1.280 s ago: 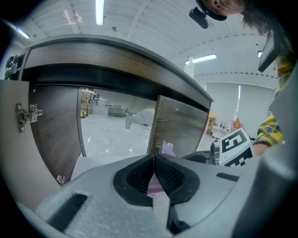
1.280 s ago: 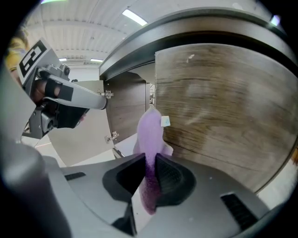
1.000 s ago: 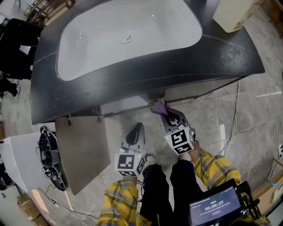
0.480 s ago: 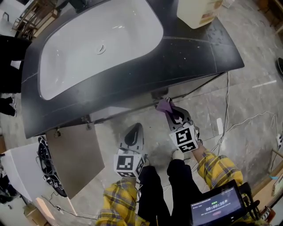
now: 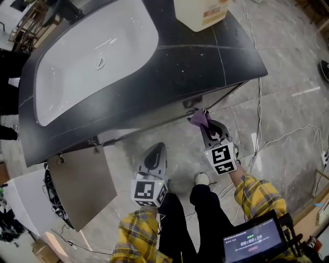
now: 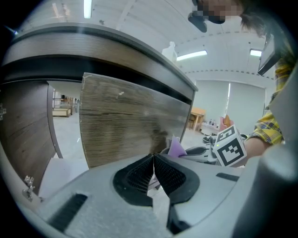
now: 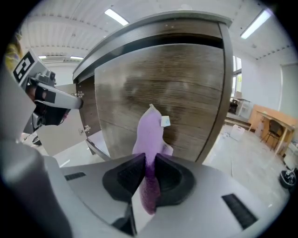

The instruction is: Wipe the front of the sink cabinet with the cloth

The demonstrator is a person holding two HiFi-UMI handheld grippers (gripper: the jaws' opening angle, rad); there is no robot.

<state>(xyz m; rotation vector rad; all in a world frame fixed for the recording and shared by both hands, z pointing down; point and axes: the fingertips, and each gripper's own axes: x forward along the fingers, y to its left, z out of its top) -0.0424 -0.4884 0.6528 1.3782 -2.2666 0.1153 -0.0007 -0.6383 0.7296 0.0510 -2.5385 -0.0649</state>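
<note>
A purple cloth (image 7: 150, 135) with a small white tag stands up from my right gripper (image 7: 148, 168), which is shut on it. Its tip presses against the wood-grain cabinet front (image 7: 163, 97) under the dark counter. From above, the cloth (image 5: 198, 118) meets the cabinet just below the counter edge, with the right gripper (image 5: 204, 125) behind it. My left gripper (image 5: 156, 152) hangs lower and to the left, shut with nothing in it. In the left gripper view its pads (image 6: 139, 175) meet, facing the closed door (image 6: 130, 121), and the cloth (image 6: 176, 147) shows at right.
A cabinet door (image 5: 82, 182) swings open at the left. The white basin (image 5: 92, 51) sits in the dark counter (image 5: 205, 56), with a cream jug (image 5: 198, 13) at the back. Cables (image 5: 262, 138) trail over the tiled floor at right. My legs are below.
My right gripper has carried the cloth to the right along the cabinet front. The head view has shifted, so the sink sits further left. The left gripper has hardly moved.
</note>
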